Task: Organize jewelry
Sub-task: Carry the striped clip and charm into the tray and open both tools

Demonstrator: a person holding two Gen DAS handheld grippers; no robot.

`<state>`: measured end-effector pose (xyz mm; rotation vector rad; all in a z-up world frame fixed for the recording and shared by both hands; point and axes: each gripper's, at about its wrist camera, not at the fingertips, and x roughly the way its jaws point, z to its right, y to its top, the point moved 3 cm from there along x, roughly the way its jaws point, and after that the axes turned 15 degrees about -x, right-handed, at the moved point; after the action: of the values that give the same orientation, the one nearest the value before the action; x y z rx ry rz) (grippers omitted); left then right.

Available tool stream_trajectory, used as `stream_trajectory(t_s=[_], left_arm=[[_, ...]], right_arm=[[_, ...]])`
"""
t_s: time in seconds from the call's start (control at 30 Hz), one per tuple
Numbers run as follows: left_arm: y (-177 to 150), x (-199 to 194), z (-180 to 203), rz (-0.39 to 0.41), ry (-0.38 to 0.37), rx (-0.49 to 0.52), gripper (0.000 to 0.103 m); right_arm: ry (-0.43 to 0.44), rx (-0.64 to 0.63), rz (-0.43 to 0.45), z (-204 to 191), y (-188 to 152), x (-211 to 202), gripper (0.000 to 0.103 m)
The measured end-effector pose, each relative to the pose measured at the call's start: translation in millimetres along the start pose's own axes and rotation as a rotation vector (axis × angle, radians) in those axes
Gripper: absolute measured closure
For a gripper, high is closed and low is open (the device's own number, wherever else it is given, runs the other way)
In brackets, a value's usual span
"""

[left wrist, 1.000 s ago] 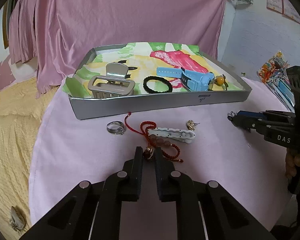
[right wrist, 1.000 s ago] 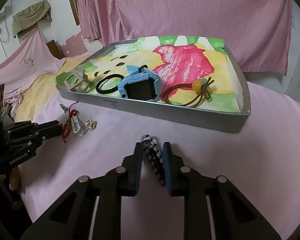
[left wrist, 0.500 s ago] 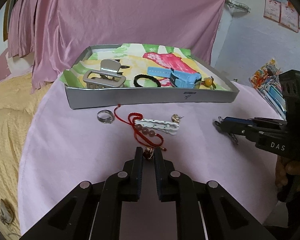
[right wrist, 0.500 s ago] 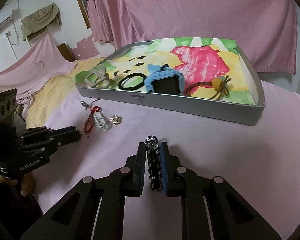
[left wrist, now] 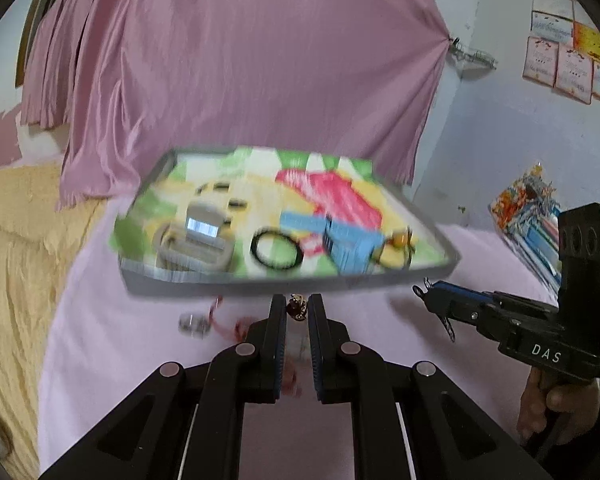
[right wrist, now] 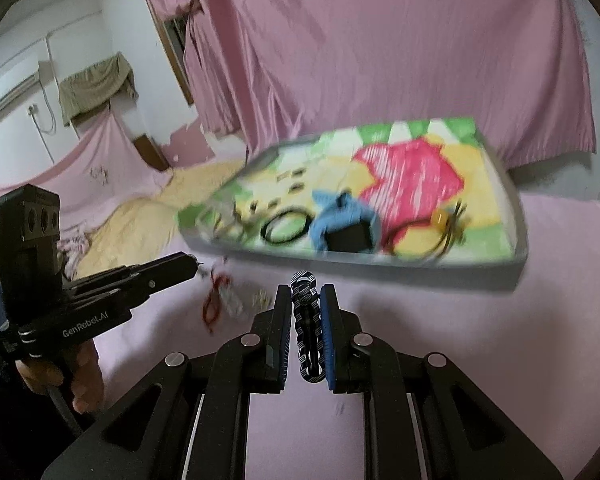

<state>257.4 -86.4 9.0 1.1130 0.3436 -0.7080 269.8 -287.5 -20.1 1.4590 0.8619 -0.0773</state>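
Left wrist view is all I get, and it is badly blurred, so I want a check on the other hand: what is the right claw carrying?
Observer: The right claw is shut on a black-and-white striped chain bracelet, which runs lengthwise between its fingers.
Operator: Is it over the tray?
Observer: Not yet. In the right wrist view the tray lies beyond the fingertips, with only pink cloth under the claw.
Operator: How does my left claw look from there?
Observer: Side-on, the left claw, shut on the gold charm, is also short of the tray's near wall. The red cord bracelet lies on the cloth beside its tips in that picture.
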Motion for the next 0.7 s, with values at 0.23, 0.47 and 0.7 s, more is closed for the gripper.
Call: stream_trajectory(t_s=[0.23, 0.47, 0.7], left_arm=[[38, 25, 13, 0.050, 0.018, -0.057, 0.092], [49, 63, 17, 0.005, 0.057, -0.051, 0.092], [39, 86, 14, -0.054, 0.094, -0.042, 0.092]], right_arm=[[-0.091, 0.012, 0.072, 29, 34, 4, 0.090], [-0.118, 0.048, 0.025, 52, 40, 30, 0.090], [-0.132, 0.060, -0.059, 60, 28, 56, 0.090]])
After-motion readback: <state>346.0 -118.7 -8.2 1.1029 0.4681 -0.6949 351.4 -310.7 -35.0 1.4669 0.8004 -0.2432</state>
